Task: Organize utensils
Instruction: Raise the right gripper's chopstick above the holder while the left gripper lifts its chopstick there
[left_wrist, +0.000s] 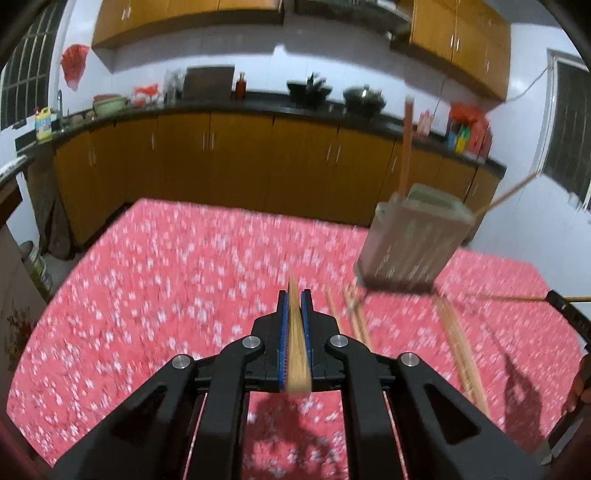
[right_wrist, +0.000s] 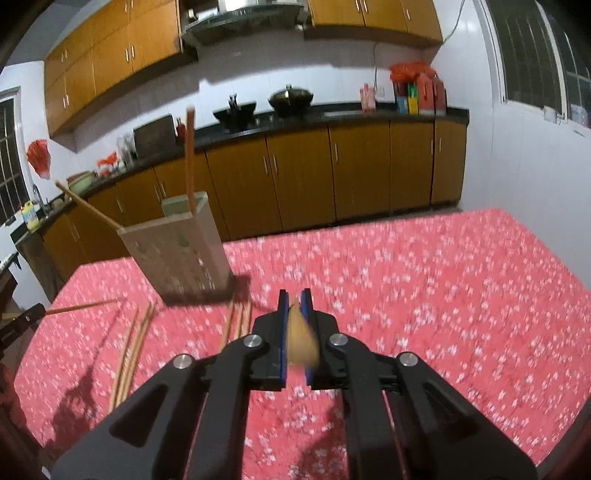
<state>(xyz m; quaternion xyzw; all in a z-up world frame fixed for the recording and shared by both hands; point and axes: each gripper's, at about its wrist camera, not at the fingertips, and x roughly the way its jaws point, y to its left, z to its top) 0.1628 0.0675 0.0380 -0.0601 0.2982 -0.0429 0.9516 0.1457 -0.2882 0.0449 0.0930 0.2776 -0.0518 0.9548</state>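
A grey perforated utensil holder (left_wrist: 413, 240) stands on the red floral tablecloth (left_wrist: 166, 295), with two chopsticks (left_wrist: 406, 144) sticking out of it. It also shows in the right wrist view (right_wrist: 181, 251). Several loose wooden chopsticks (left_wrist: 461, 350) lie on the cloth in front of it, also visible in the right wrist view (right_wrist: 129, 354). My left gripper (left_wrist: 294, 295) is shut on a wooden chopstick (left_wrist: 297, 354), held above the cloth left of the holder. My right gripper (right_wrist: 294, 295) is shut on a wooden chopstick (right_wrist: 301, 339), right of the holder.
Kitchen cabinets (left_wrist: 240, 162) with a black counter run behind the table, carrying woks (right_wrist: 291, 98) and bottles. The far table edge lies just behind the holder. The other gripper's tip (left_wrist: 569, 314) shows at the right edge of the left wrist view.
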